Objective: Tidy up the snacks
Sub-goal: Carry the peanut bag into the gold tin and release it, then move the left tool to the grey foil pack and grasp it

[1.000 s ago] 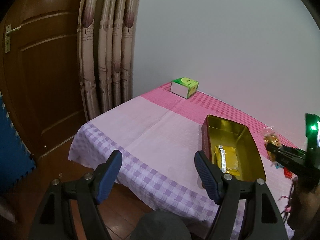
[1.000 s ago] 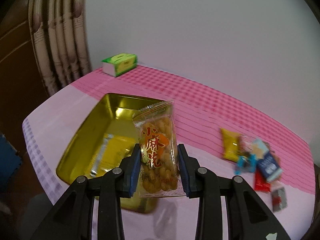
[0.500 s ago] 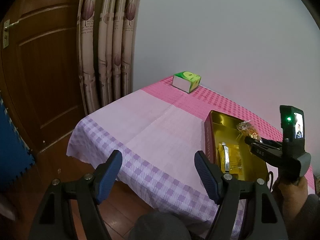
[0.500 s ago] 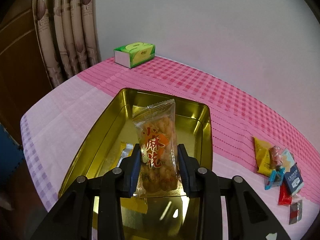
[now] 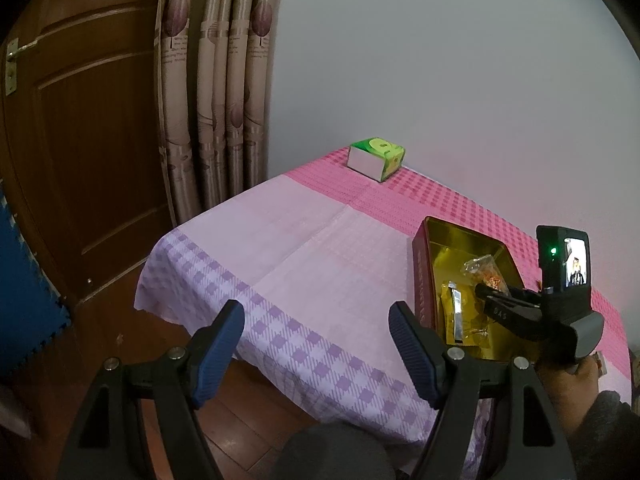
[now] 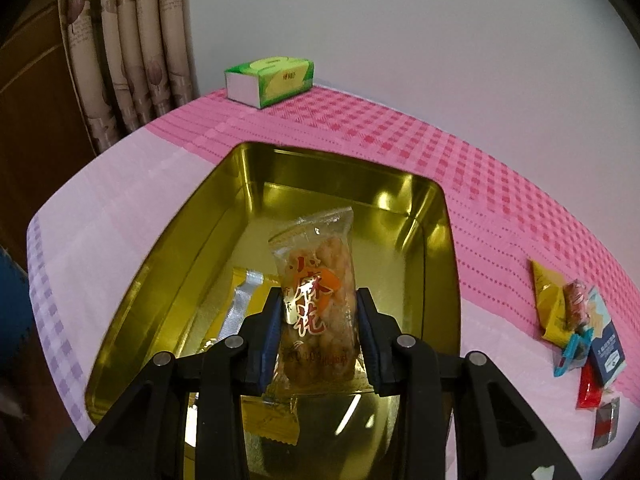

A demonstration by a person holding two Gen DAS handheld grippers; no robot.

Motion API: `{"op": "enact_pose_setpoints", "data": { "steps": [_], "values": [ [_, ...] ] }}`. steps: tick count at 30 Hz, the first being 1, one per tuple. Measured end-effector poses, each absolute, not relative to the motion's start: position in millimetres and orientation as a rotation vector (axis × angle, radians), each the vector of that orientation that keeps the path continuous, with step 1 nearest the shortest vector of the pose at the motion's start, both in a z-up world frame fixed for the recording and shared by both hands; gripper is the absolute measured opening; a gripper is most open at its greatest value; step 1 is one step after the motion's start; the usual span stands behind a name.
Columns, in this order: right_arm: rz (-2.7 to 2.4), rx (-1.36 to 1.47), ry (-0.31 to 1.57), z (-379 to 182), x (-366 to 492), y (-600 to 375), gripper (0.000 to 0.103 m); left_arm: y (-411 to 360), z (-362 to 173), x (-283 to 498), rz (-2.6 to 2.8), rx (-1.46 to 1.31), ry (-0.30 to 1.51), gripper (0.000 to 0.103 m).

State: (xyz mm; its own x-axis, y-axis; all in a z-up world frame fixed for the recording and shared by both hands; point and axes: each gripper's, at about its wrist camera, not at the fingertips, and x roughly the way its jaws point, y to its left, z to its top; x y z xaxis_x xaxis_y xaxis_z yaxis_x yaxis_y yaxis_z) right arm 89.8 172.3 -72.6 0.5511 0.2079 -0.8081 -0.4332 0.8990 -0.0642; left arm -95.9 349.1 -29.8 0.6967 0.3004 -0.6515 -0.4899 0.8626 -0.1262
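My right gripper is shut on a clear snack packet with red characters and holds it inside the gold tin, low over its floor. A yellow packet lies in the tin below it. The tin, the held packet and the right gripper also show in the left wrist view. My left gripper is open and empty, off the table's near left edge. Several loose snacks lie on the cloth right of the tin.
A green tissue box stands at the table's far corner, also in the left wrist view. A pink and purple checked cloth covers the table. Curtains and a wooden door are to the left.
My right gripper has carried the snack packet from the tin's near rim over it and down into the tin. The left gripper has barely moved.
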Motion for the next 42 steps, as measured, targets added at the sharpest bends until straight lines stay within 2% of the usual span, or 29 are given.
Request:
{"op": "enact_pose_setpoints", "data": {
  "steps": [3,4,5,7,17,27,32,37,42],
  "values": [
    [0.380,-0.259,0.920,-75.0,90.0,169.4,0.036,348.5,-30.0,-95.9,0.448,-0.306,0.666,0.076],
    [0.378,-0.257,0.920,-74.4,90.4,168.4,0.048,347.9,-29.8,-95.8,0.449,-0.303,0.666,0.076],
    [0.376,-0.251,0.920,-73.1,90.2,166.9,0.074,349.1,-29.7,-95.9,0.448,-0.303,0.665,0.076],
    [0.385,-0.226,0.909,-68.7,88.0,163.2,0.094,348.5,-29.5,-96.0,0.446,-0.300,0.665,0.076],
    [0.360,-0.117,0.824,-28.7,52.4,104.4,0.098,337.7,-25.6,-98.9,0.437,-0.254,0.638,0.076],
    [0.141,-0.013,0.798,-25.8,-11.3,-66.3,0.099,303.4,-24.9,-91.7,0.339,-0.168,0.630,0.076],
    [-0.045,0.101,0.784,-34.7,-52.6,-164.1,0.100,255.9,-39.7,-70.8,0.215,-0.045,0.678,0.076],
    [-0.163,0.227,0.776,-43.7,-72.3,-229.4,0.101,176.2,-45.3,-26.7,0.039,0.037,0.724,0.076],
    [-0.158,0.343,0.675,-12.0,-73.3,-261.2,0.101,86.0,-46.2,27.3,-0.093,0.088,0.747,0.076]
  ]
}}
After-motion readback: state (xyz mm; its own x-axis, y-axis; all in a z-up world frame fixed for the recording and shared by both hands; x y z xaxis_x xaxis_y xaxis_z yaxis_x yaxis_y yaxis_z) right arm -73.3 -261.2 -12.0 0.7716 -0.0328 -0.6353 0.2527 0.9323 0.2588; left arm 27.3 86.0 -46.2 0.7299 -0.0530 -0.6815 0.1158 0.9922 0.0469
